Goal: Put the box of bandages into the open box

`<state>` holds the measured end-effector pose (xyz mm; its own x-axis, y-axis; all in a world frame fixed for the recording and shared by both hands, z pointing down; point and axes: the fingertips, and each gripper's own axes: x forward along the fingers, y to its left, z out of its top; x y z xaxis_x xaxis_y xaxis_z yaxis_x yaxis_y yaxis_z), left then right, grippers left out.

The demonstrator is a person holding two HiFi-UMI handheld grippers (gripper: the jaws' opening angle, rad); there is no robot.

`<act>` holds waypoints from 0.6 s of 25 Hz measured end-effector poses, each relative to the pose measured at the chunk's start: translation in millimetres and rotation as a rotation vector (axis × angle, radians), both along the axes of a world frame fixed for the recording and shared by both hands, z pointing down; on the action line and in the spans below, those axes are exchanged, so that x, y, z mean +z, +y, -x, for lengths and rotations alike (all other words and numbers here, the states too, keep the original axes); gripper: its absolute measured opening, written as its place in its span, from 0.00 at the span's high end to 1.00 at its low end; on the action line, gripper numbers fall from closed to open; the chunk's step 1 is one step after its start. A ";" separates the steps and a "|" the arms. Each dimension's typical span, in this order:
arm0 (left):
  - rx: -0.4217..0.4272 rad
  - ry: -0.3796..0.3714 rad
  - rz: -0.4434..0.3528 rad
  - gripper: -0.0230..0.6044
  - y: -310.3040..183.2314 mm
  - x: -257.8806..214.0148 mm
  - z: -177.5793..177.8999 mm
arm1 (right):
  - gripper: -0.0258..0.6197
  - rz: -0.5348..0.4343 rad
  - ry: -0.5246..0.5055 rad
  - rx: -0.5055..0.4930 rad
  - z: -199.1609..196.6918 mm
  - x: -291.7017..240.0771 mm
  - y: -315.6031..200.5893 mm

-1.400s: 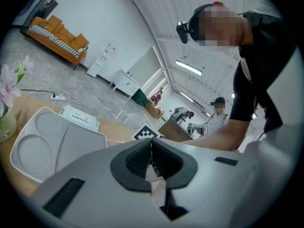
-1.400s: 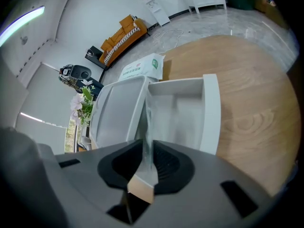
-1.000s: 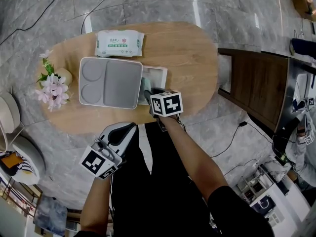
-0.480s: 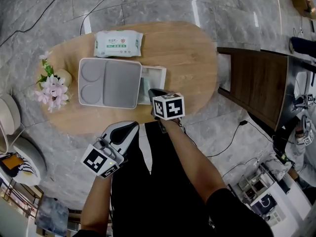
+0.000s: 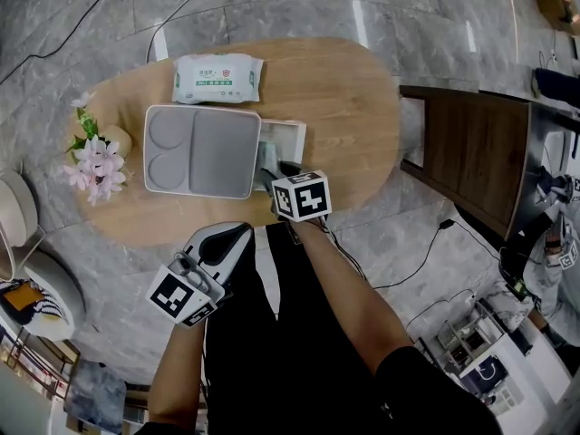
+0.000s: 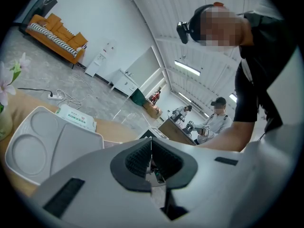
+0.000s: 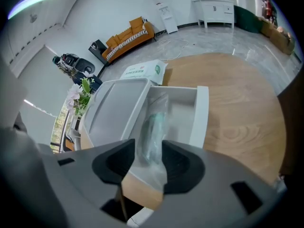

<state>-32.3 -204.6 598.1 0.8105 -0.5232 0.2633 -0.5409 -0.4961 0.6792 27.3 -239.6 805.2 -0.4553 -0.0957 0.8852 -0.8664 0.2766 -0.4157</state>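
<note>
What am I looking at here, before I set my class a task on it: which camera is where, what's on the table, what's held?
A person, not a robot, holds a two-jaw gripper in each hand. The head view looks down from their head; each gripper view rides on its gripper. The table carries a wipes pack, flowers and an open box, grey lid alongside. The right gripper has its jaws opening, with the bandage box between them. The left gripper is shut and empty, held back.
</note>
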 end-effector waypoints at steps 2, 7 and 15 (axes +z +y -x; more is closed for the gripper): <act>0.000 0.005 0.000 0.94 0.1 -0.1 -1.9 | 0.70 -0.029 0.036 -0.016 -1.9 -0.3 -1.5; 0.012 0.007 0.000 0.94 3.1 0.1 -5.8 | 0.67 -0.099 0.108 -0.007 -11.2 -4.2 -9.7; -0.001 -0.002 -0.020 0.94 -2.6 -7.1 5.6 | 0.66 -0.200 0.057 0.022 -15.7 -46.2 -29.8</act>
